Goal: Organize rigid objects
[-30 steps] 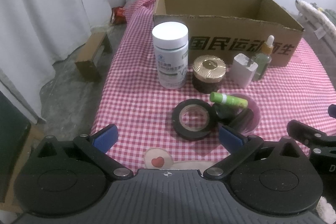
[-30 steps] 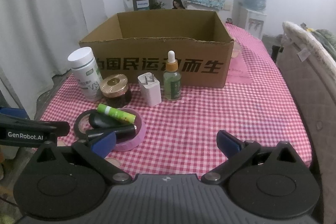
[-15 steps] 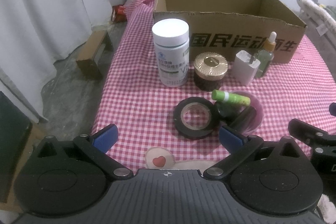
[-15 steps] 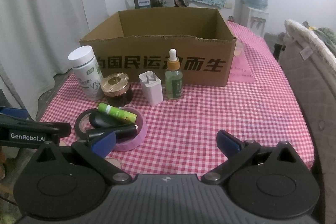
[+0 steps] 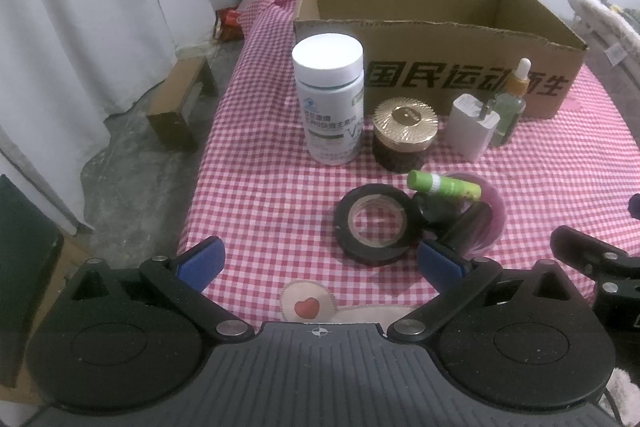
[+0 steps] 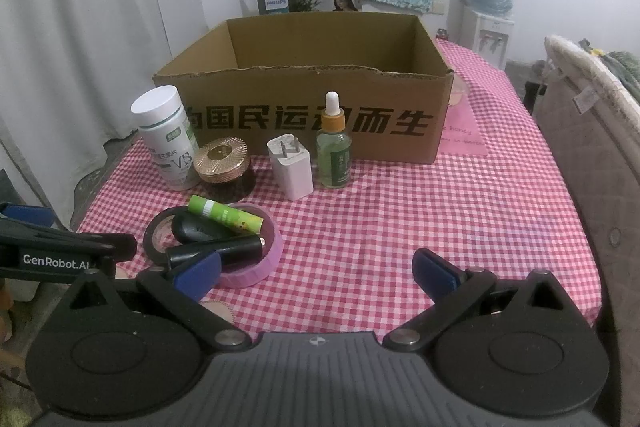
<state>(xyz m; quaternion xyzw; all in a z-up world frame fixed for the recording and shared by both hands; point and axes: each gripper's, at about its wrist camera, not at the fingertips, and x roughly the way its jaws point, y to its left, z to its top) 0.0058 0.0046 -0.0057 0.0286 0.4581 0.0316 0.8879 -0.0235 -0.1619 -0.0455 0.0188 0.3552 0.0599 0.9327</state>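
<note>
Grippers first: I have both held low at the near edge of the table (image 6: 460, 211), level and pointing toward the far box (image 6: 304, 115). My left gripper (image 5: 320, 263) has its blue fingers (image 5: 200, 261) spread wide with nothing between them; it sits at the near left, and its body shows at the left edge of the right view. My right gripper (image 6: 316, 273) is just as wide apart and empty, over bare checked cloth to the right of the clutter.

Just beyond my left gripper's right finger lies the black tape (image 5: 376, 223), flat on the cloth. Touching its right side is the pink tape (image 6: 264, 263), with a dark oval thing (image 6: 196, 231) and a black tube (image 6: 224, 249) inside it and a green stick (image 6: 224, 215) lying across its rim. My right gripper's left finger overlaps the near edge of that pile in view; I cannot tell whether it touches.

Farther off, in a row against the box front, left to right: white bottle (image 5: 330, 103), gold-lidded jar (image 5: 404, 133), charger (image 5: 472, 131), dropper bottle (image 6: 335, 151), all upright.
</note>
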